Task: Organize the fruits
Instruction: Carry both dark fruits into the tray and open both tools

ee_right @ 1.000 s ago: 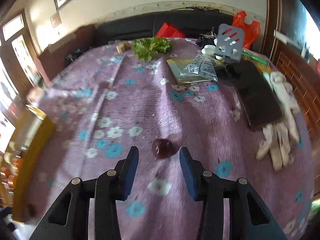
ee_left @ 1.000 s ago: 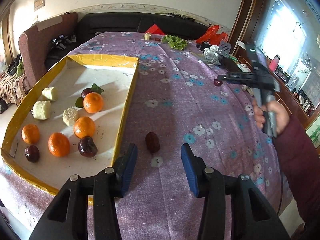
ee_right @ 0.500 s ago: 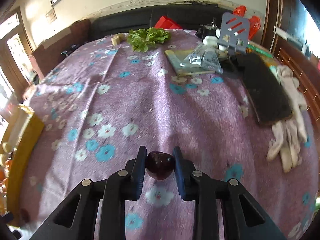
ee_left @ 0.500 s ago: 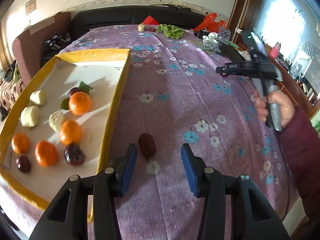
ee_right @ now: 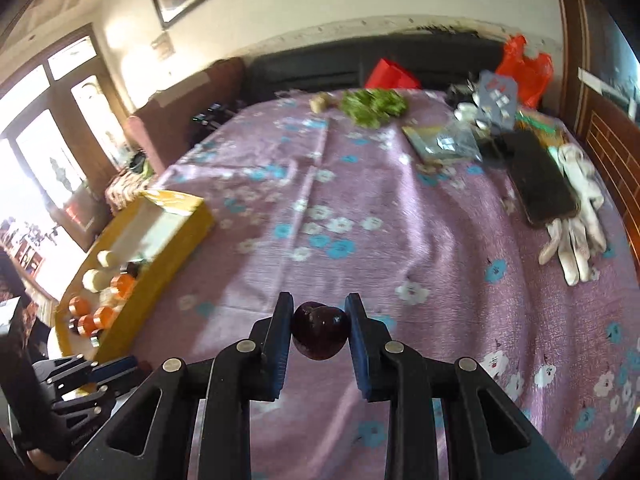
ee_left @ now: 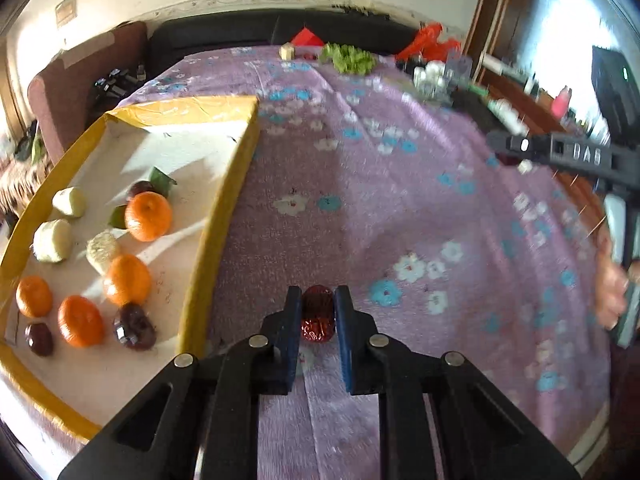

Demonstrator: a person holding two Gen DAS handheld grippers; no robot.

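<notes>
Both claws pinch fruit: my left gripper (ee_left: 317, 320) a date (ee_left: 317, 314), my right gripper (ee_right: 319, 332) a plum (ee_right: 319, 335), above purple flowered cloth (ee_right: 400, 220); yellow tray (ee_left: 224, 216) left.

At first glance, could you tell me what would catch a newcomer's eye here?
Each gripper pinches a dark red fruit: the left gripper holds a date beside the tray, the right gripper a plum above the purple cloth. Next, the yellow-rimmed tray on the left, with bright oranges inside.
</notes>
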